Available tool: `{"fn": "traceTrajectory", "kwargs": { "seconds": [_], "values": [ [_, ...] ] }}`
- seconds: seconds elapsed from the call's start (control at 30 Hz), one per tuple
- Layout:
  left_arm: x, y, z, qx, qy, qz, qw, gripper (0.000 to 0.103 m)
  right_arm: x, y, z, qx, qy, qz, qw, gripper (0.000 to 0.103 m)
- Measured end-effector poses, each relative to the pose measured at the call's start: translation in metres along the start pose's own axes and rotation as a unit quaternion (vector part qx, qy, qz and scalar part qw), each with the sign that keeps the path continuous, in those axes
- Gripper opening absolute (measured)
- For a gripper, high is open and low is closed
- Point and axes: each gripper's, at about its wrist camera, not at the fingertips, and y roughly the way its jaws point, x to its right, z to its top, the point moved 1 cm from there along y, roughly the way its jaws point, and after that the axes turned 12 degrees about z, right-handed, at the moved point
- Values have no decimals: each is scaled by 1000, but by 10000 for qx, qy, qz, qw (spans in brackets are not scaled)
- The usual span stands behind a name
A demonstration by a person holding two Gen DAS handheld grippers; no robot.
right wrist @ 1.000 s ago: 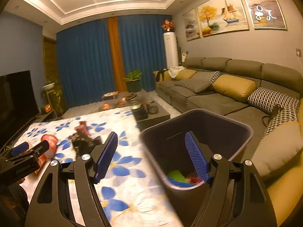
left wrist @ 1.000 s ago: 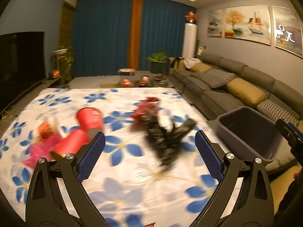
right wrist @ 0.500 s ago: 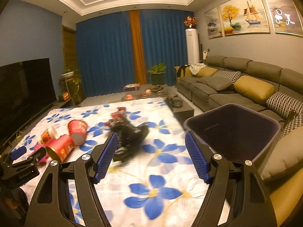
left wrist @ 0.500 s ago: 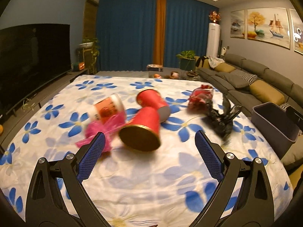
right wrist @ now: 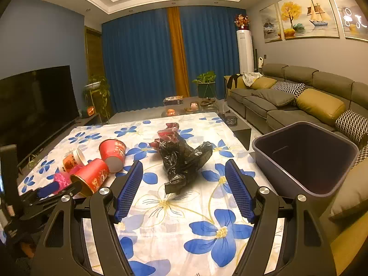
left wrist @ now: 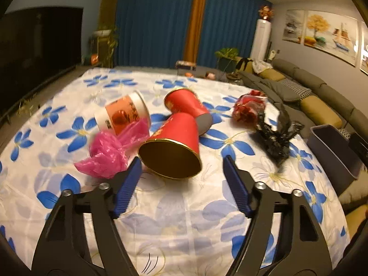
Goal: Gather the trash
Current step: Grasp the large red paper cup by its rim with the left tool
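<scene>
- The left gripper (left wrist: 181, 168) is pointing at the near red paper cup (left wrist: 171, 148), lying on its side at the centre of the left wrist frame with its open mouth facing the camera.
- Its jaws are closing, but they are not yet on anything; the cup's rim is sitting just beyond the blue pads (left wrist: 128, 184), so the tool is gripping nothing.
- The right gripper (right wrist: 184, 184) is hovering with its jaws spread and empty, lined up with the crumpled black plastic bag (right wrist: 181, 158) in the middle of its frame.
- The grey bin (right wrist: 306, 158) is waiting at the right edge of the right wrist frame, beside the flowered tablecloth (right wrist: 207, 218).
- More trash is lying around: a second red cup (left wrist: 188, 105) touching the first, a white and orange cup (left wrist: 122, 115) and a pink plastic bag (left wrist: 105, 154) at centre left, and a red wrapper (left wrist: 249, 108) at upper right.
- To do this well, I judge the left gripper should be pushing further forward so the pads straddle the cup's wall, not only its rim.
- A gentle squeeze seems wise, since thin paper is likely to buckle, and the pink bag should be staying clear of the left pad.
</scene>
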Motion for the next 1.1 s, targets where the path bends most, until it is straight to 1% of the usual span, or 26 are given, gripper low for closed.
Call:
{"fn": "traceTrajectory", "kwargs": {
  "seconds": [0.03,0.07,0.17,0.23,0.33,0.47,0.53,0.6,0.63,0.7,0.8,0.93,1.1],
  "values": [
    [2,4,-1,-23,15,26,10000,62,0,2,0,-15,-11,-9,10000,72],
    [4,8,-1,-53,40,32,10000,60,1,4,1,-33,-12,-12,10000,72],
    [9,19,0,-233,42,-61,9997,51,4,8,2,-55,4,-22,10000,72],
    [10,25,0,-321,35,-94,9994,43,5,10,2,-60,13,-23,10000,72],
    [11,31,1,-421,3,-167,9990,33,6,15,3,-87,28,-23,10000,72],
    [11,38,3,-500,-48,-246,9984,25,8,21,3,-144,19,-24,9999,72],
    [11,39,4,-523,-53,-267,9983,14,9,25,3,-174,14,-37,9998,72],
    [11,40,4,-536,-59,-304,9981,6,10,29,3,-216,16,-50,9998,72],
    [11,40,4,-541,-61,-313,9980,4,10,32,3,-242,19,-61,9997,72],
    [10,40,4,-547,-68,-349,9979,2,12,36,4,-275,22,-78,9996,72],
    [10,37,4,-467,-12,-405,9981,2,14,44,3,-341,24,-141,9993,72],
    [14,20,3,-149,173,-456,9987,2,18,58,1,-463,25,-218,9987,72],
    [13,-4,18,210,120,-568,9981,2,24,79,0,-667,49,-306,9973,72]
  ]
}}
